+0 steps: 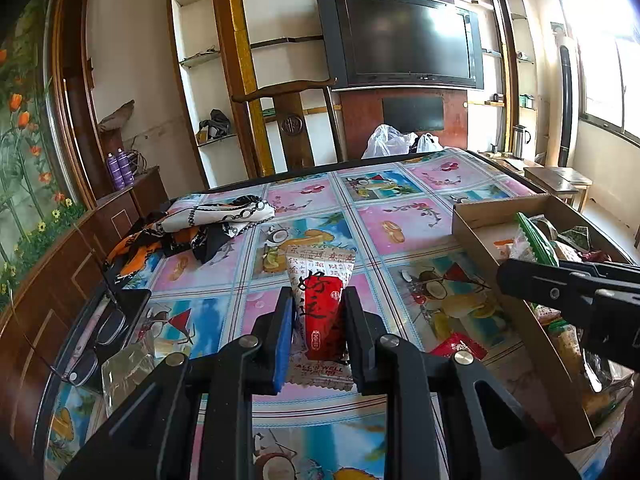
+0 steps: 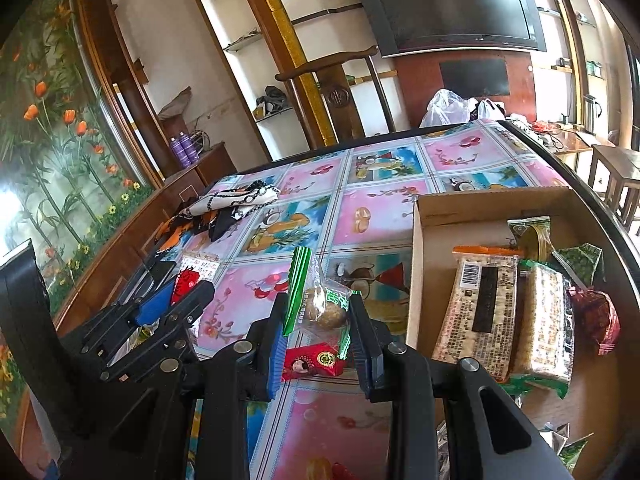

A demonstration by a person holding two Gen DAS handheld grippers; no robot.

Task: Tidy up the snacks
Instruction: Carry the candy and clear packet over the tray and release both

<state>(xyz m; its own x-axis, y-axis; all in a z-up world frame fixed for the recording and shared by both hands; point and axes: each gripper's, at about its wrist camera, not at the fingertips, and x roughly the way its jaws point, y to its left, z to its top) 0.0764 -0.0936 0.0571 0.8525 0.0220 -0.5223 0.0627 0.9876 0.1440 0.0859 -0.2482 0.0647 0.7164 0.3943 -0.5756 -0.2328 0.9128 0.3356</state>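
Observation:
My left gripper (image 1: 318, 300) is shut on a red and white snack packet (image 1: 322, 312), held just above the patterned tablecloth (image 1: 400, 216); that packet (image 2: 188, 280) and the left gripper (image 2: 176, 300) also show at the left of the right wrist view. My right gripper (image 2: 318, 308) is shut on a clear, green-edged packet with a round brown cake (image 2: 324, 304), held above the table left of the cardboard box (image 2: 416, 280). In the left wrist view the right gripper (image 1: 508, 276) reaches in from the right, over the box (image 1: 480, 236). A small red packet (image 2: 314, 362) lies on the cloth beneath it.
The box holds several wrapped snacks, among them two long cracker packs (image 2: 480, 308). A crumpled scarf (image 1: 208, 228) lies at the far left of the table, glasses (image 1: 100, 344) at the near left edge. A wooden chair (image 1: 292, 120) and plastic bags (image 1: 396, 142) stand beyond the far edge.

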